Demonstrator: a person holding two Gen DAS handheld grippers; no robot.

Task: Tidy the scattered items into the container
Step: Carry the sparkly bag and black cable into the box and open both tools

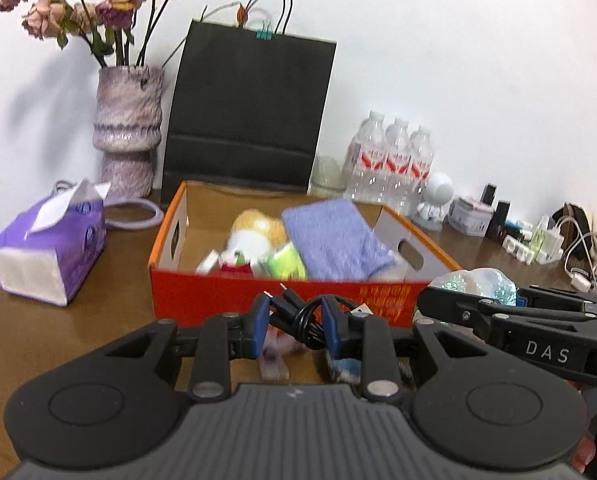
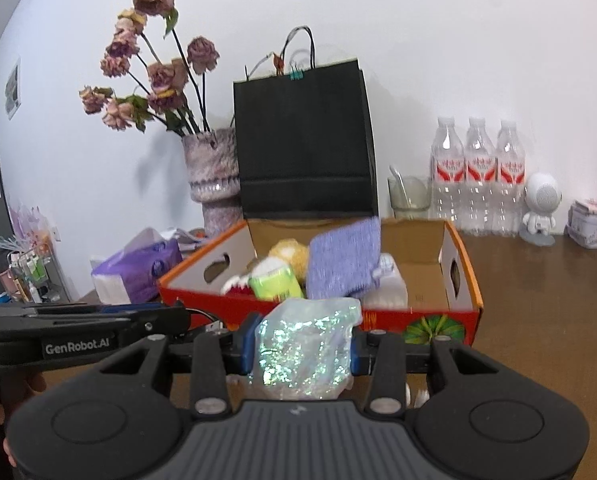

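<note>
left gripper (image 1: 294, 326) jaws pinching a coiled black cable (image 1: 304, 318), right gripper (image 2: 302, 346) jaws squeezing a shiny iridescent bag (image 2: 304, 342); both tipped slightly down toward the orange box (image 1: 234, 296) near the bench's back edge.

Three bottles (image 2: 476, 176) at the table's back edge, one black bag (image 2: 304, 136), one vase (image 2: 214, 176), one tissue pack (image 1: 50, 248), one orange box (image 1: 282, 296), one purple cloth (image 1: 334, 240), two grippers
</note>
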